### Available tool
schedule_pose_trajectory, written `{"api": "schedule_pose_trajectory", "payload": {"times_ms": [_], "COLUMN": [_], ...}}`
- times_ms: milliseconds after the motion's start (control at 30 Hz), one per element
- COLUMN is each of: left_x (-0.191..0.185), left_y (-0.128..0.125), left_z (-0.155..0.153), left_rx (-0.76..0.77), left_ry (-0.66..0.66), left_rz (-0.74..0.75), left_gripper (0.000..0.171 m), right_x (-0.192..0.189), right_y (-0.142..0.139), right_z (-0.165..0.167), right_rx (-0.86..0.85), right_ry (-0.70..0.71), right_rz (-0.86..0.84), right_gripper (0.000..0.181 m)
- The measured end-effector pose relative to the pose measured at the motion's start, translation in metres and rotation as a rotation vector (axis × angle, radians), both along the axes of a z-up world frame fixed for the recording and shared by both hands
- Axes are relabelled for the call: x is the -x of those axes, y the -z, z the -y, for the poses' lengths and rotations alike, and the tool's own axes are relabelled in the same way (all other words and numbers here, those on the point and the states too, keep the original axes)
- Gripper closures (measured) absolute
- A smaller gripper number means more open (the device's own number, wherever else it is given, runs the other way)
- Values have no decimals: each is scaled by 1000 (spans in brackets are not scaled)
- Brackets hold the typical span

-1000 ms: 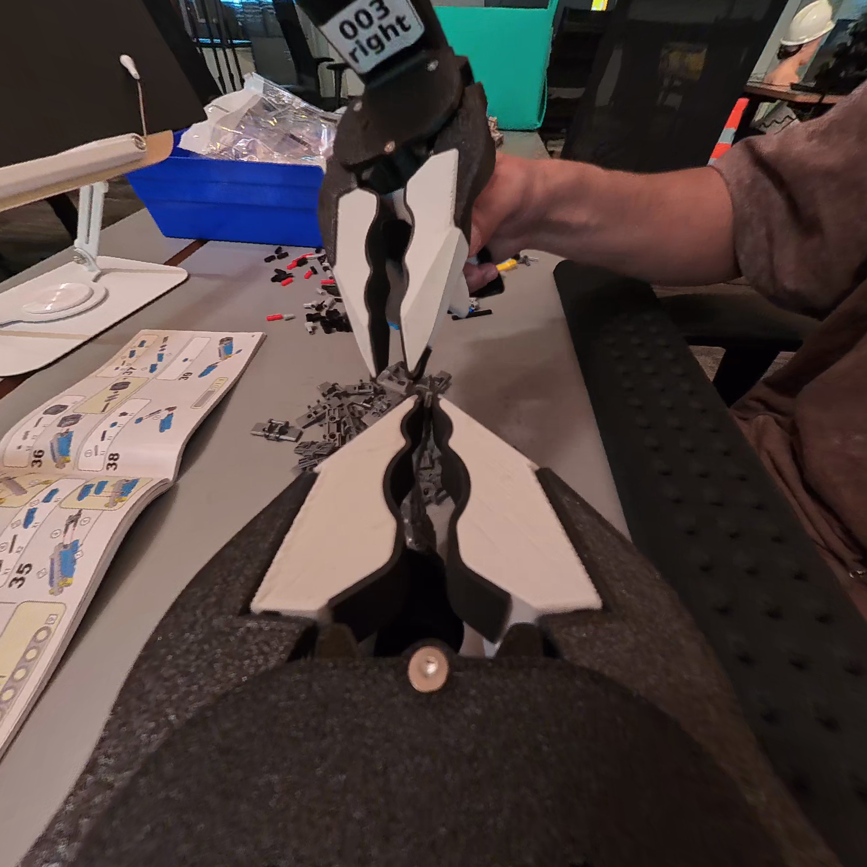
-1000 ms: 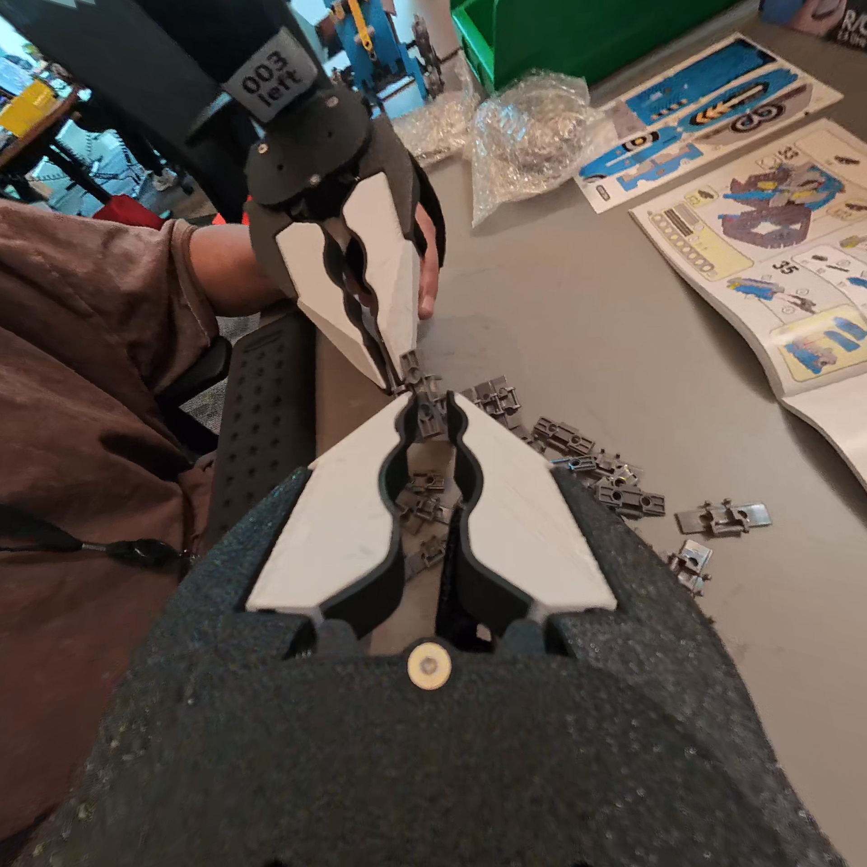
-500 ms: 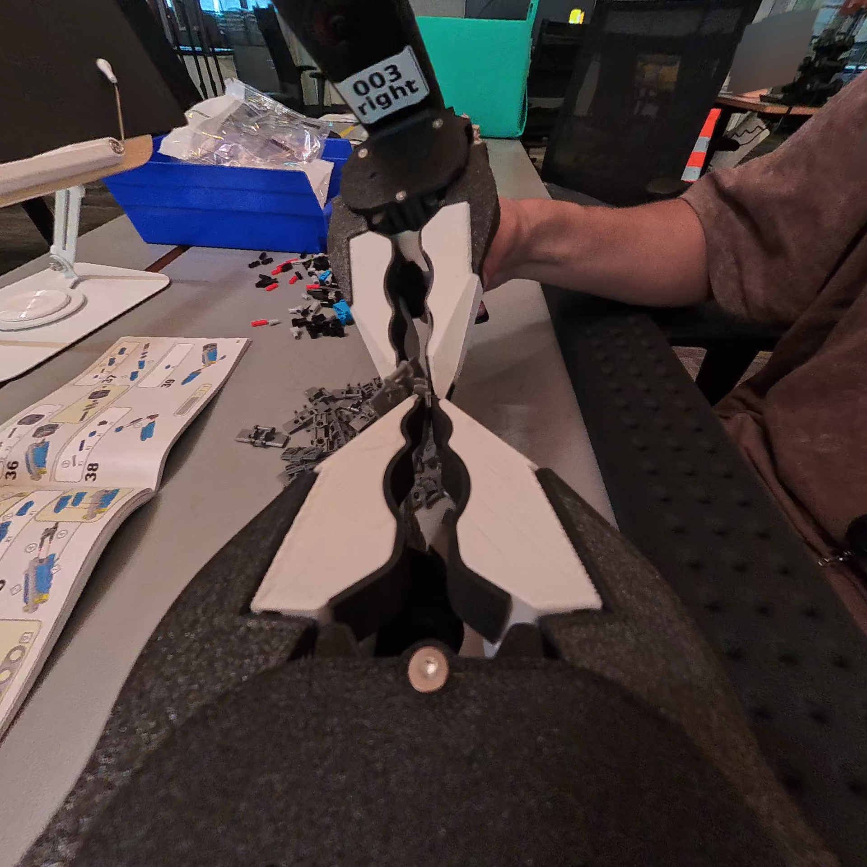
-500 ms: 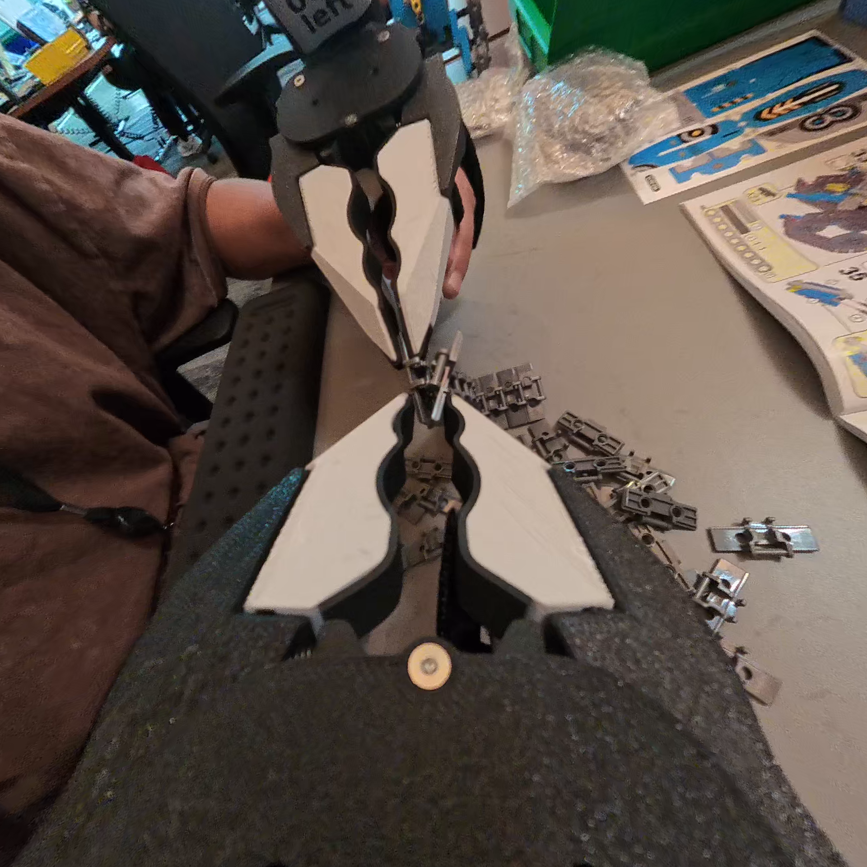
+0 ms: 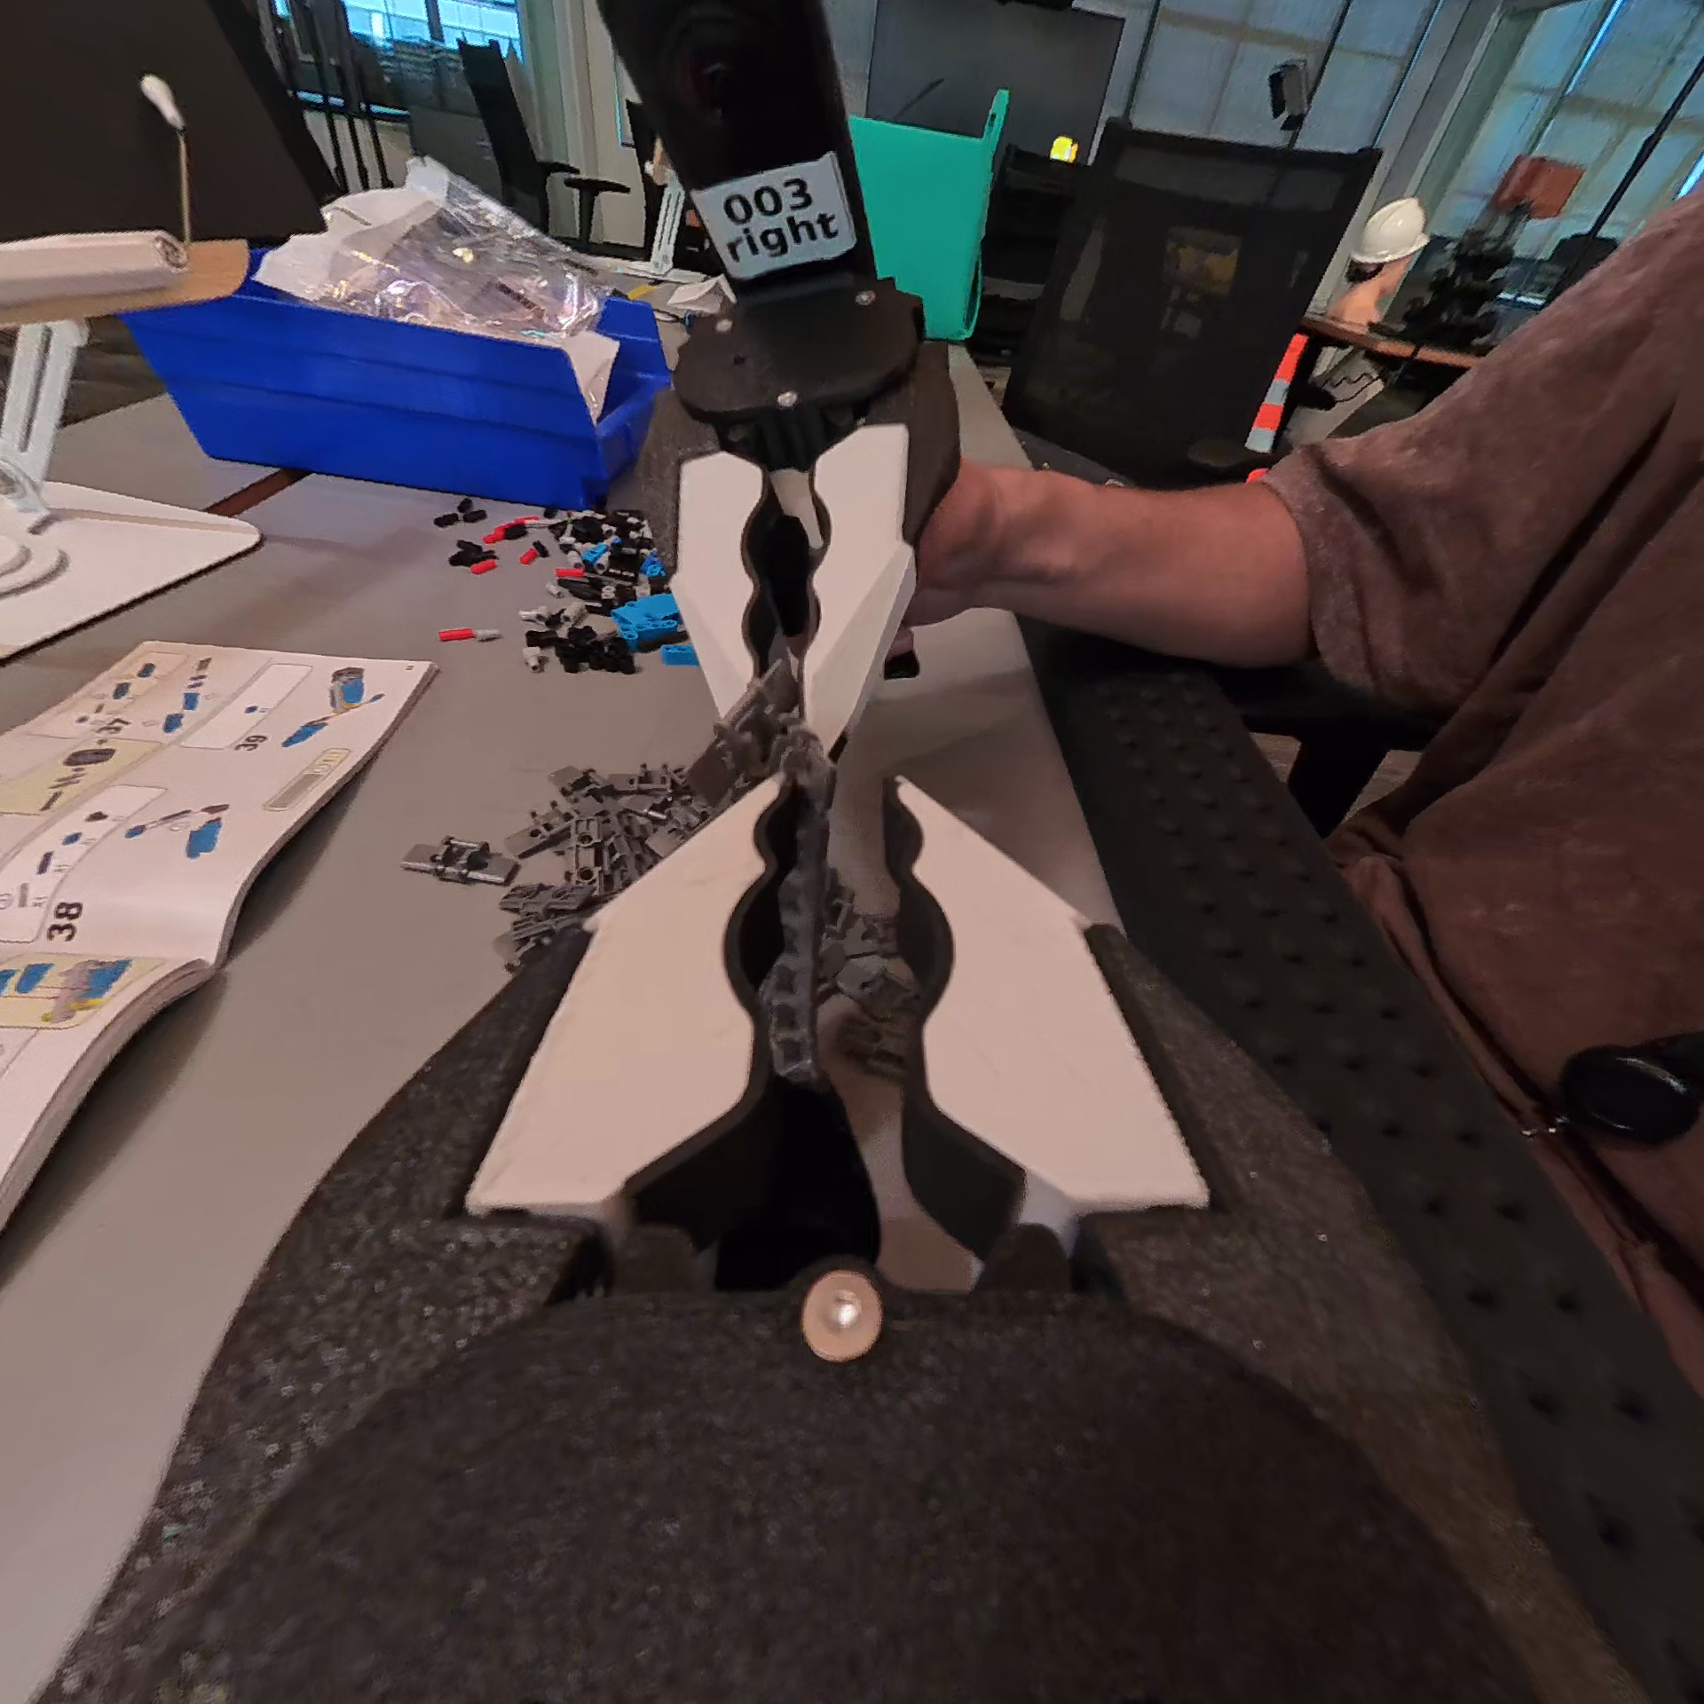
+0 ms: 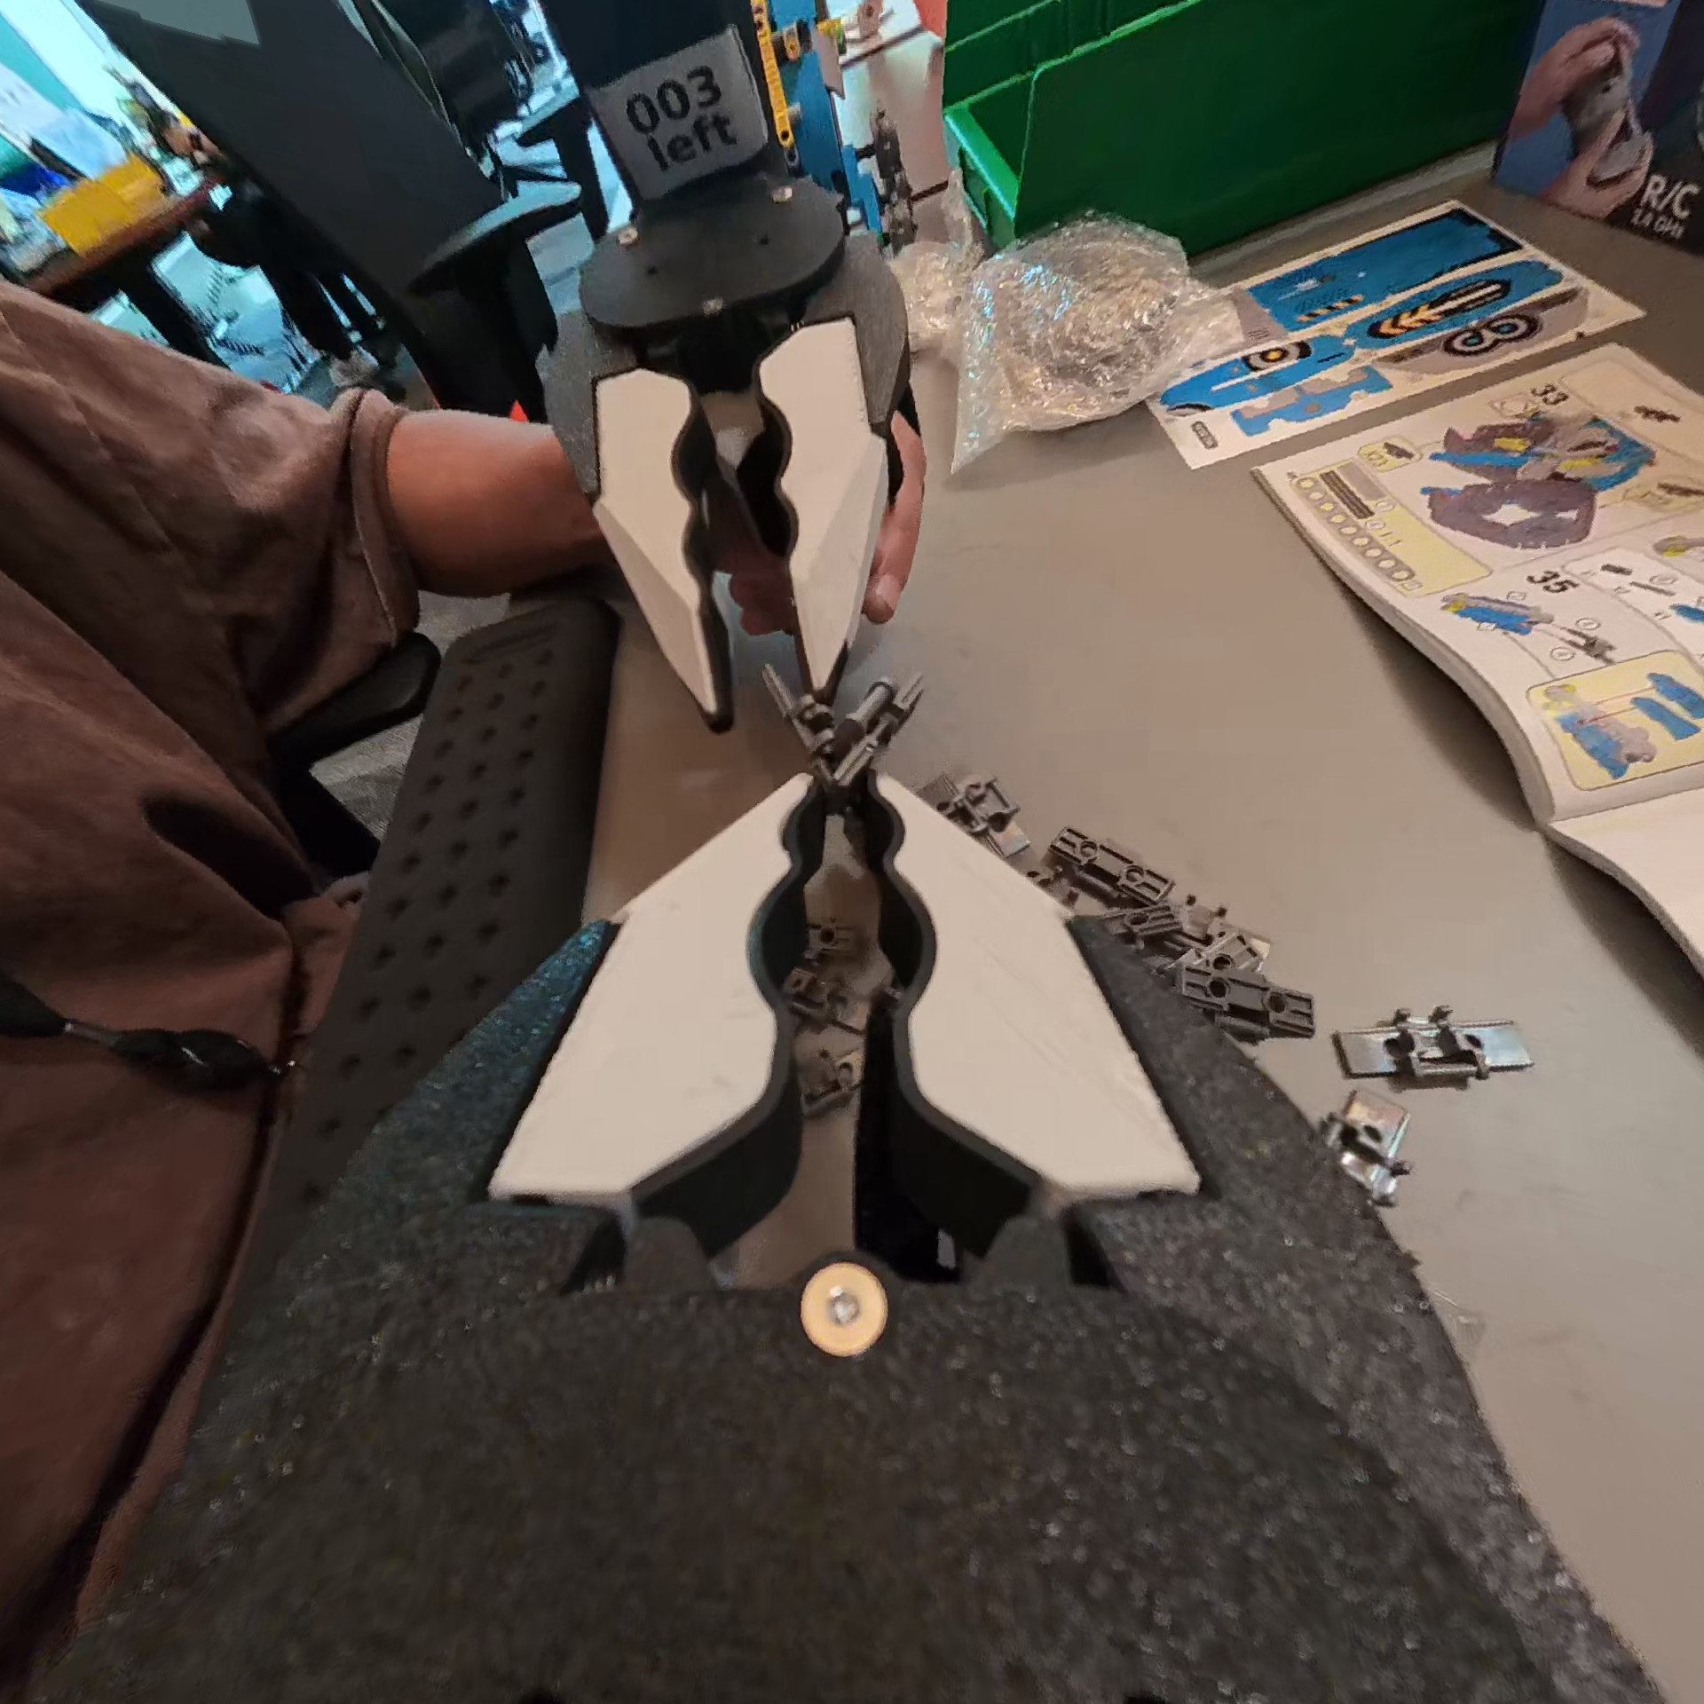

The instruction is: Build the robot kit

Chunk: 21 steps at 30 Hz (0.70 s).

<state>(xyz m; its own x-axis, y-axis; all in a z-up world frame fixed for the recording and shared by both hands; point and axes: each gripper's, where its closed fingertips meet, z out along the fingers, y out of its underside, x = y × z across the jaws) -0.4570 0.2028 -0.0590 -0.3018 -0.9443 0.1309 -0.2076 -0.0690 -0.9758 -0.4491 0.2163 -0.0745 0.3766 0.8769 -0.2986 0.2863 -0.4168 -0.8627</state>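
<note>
My right gripper (image 6: 839, 784) is shut on the top of a short chain of grey track links (image 6: 844, 728), held above the grey table (image 6: 1153, 645). In the left wrist view the right gripper (image 5: 802, 728) points down at me and the chain (image 5: 800, 922) hangs between my left gripper's fingers. My left gripper (image 5: 841, 784) is open, its tips apart on either side of the chain. In the right wrist view the left gripper (image 6: 770, 705) stands open just behind the links. A pile of loose grey links (image 5: 609, 830) (image 6: 1171, 922) lies below.
An open instruction booklet (image 5: 138, 830) (image 6: 1521, 599) lies on the table. Small black, red and blue parts (image 5: 590, 590) lie before a blue bin (image 5: 396, 387). A plastic bag (image 6: 1070, 323), sticker sheet (image 6: 1383, 323) and green bin (image 6: 1199, 111) stand behind. A black perforated pad (image 5: 1291, 922) borders the table. Both grippers' tips are close together, under 4 cm apart.
My left gripper has opened and let go of the links. Both grippers have risen from the pile, and the chain now hangs from the right gripper.
</note>
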Motion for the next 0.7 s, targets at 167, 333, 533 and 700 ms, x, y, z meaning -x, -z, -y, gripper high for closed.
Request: {"api": "schedule_pose_trajectory", "payload": {"times_ms": [167, 333, 533, 700], "left_x": [-4, -5, 0, 0], "left_y": [12, 10, 5, 11], "left_z": [-8, -10, -9, -2], "left_rx": [-22, 1, -6, -55], "left_ry": [-39, -53, -36, -9], "left_rz": [-27, -9, -19, -48], "left_gripper": [144, 162, 164, 165], "right_x": [-3, 2, 7, -1], "right_y": [-8, 1, -9, -20], "right_z": [-3, -4, 8, 9], "right_rx": [22, -26, 12, 108], "right_ry": [35, 55, -30, -53], "right_rz": [-72, 1, -112, -242], "right_gripper": [174, 174, 166, 181]}}
